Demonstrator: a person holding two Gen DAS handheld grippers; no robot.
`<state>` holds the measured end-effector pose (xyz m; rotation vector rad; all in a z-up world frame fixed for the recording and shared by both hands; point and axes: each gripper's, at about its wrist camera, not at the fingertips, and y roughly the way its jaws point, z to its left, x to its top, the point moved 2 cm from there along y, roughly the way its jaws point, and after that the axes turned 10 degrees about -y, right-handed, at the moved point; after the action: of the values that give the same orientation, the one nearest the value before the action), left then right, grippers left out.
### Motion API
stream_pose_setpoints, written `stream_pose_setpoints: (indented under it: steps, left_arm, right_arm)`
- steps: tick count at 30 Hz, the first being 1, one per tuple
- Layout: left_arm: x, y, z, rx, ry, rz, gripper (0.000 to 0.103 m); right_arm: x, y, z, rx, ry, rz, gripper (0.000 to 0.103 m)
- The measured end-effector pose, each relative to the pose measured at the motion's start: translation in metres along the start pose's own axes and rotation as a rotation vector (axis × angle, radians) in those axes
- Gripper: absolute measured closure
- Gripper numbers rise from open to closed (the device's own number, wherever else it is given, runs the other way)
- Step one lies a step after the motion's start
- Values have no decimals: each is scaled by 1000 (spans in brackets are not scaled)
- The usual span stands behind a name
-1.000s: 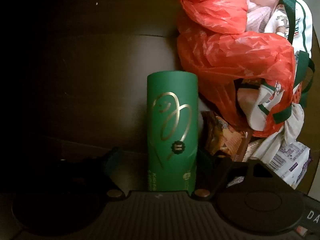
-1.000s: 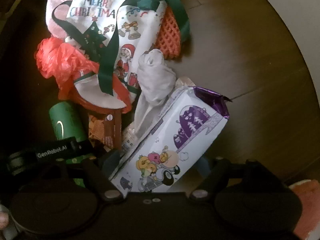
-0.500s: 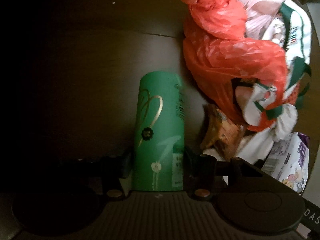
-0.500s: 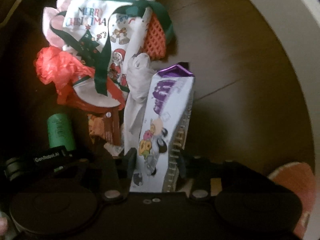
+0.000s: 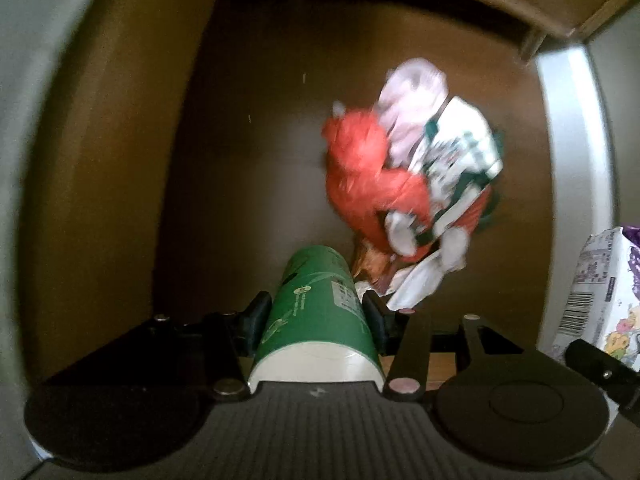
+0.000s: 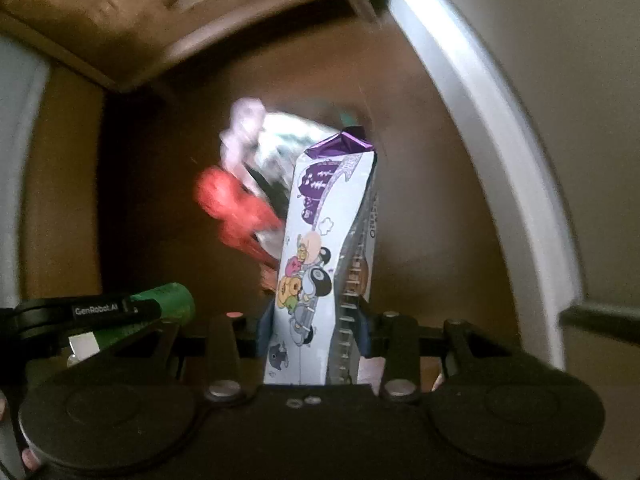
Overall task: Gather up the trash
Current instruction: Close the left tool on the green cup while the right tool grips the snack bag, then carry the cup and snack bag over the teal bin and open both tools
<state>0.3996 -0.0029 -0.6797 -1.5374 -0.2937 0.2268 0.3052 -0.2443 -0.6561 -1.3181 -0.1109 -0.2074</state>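
Note:
My left gripper (image 5: 316, 316) is shut on a green paper cup (image 5: 316, 316) with a white rim and holds it lifted above the dark wooden floor. My right gripper (image 6: 316, 320) is shut on a white and purple cartoon snack box (image 6: 320, 264), also lifted; the box shows at the right edge of the left wrist view (image 5: 600, 292). The green cup shows at the left of the right wrist view (image 6: 160, 304). The trash pile lies below: a red plastic bag (image 5: 368, 184), a pink bag (image 5: 412, 100), a white Christmas bag with green ribbon (image 5: 460, 160), a brown wrapper (image 5: 368, 264).
White wall or door-frame edges stand at the left (image 5: 48, 120) and right (image 5: 568, 160). A wooden piece of furniture (image 6: 140, 20) is at the far side. The pile looks blurred in the right wrist view (image 6: 240, 208).
Both grippers have closed on their items and lifted them well up from the floor. The pile now looks smaller and farther away. The snack box stands upright between the right fingers.

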Motion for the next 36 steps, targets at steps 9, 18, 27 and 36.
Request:
stream_pose_setpoints:
  steps: [9, 18, 27, 36]
  left_arm:
    - [24, -174, -10, -77, -35, -138, 54]
    - [55, -350, -40, -165, -4, -313, 54]
    - [86, -494, -67, -229, 34, -522, 54]
    - [106, -584, -90, -256, 28, -675, 54]
  right_arm:
    - [66, -163, 36, 31, -144, -132, 64]
    - [153, -309, 94, 30, -257, -315, 64]
    - [205, -408, 145, 36, -347, -466, 65]
    - [250, -472, 170, 17, -372, -531, 65]
